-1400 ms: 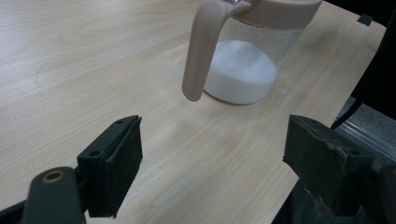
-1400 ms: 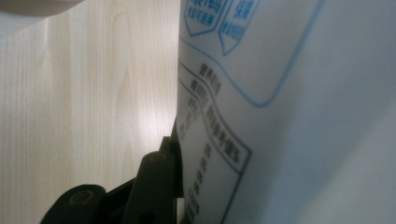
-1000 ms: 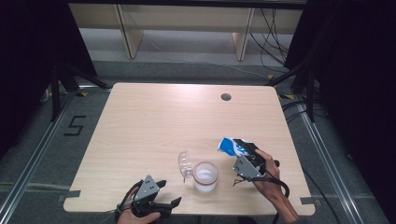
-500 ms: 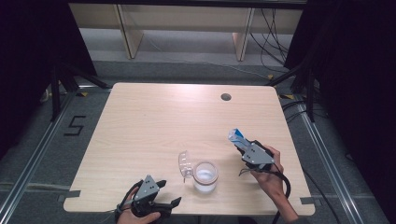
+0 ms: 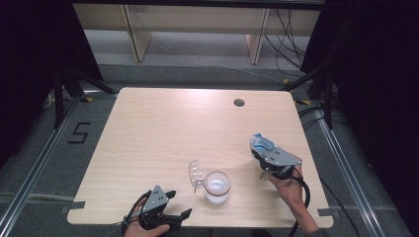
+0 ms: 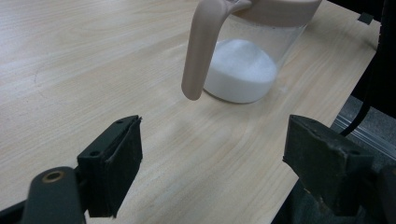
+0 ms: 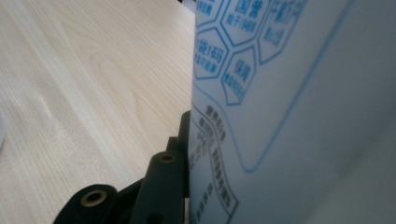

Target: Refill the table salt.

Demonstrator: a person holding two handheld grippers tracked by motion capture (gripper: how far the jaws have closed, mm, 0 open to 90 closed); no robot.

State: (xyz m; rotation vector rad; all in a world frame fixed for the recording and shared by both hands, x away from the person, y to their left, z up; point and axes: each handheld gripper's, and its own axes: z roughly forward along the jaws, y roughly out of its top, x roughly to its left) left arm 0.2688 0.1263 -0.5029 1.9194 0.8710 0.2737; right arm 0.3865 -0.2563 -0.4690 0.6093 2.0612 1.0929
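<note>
On my screen the table (image 5: 163,128) carries a jar (image 5: 217,187) of white powder near its front edge, lid (image 5: 195,174) flipped open on the jar's left, and well to its right my right gripper (image 5: 262,150) is clamped on a blue-and-white bag (image 5: 260,143), jaws having just squeezed in further around it. My left gripper (image 5: 179,205) sits at the front left edge, its 2 jaws spread wide with nothing between them, the jar just ahead (image 6: 247,65).

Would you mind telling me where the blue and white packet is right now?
In the high view the blue and white packet sits at the table's right side, clamped in the right gripper, to the right of the open jar of white powder.
</note>
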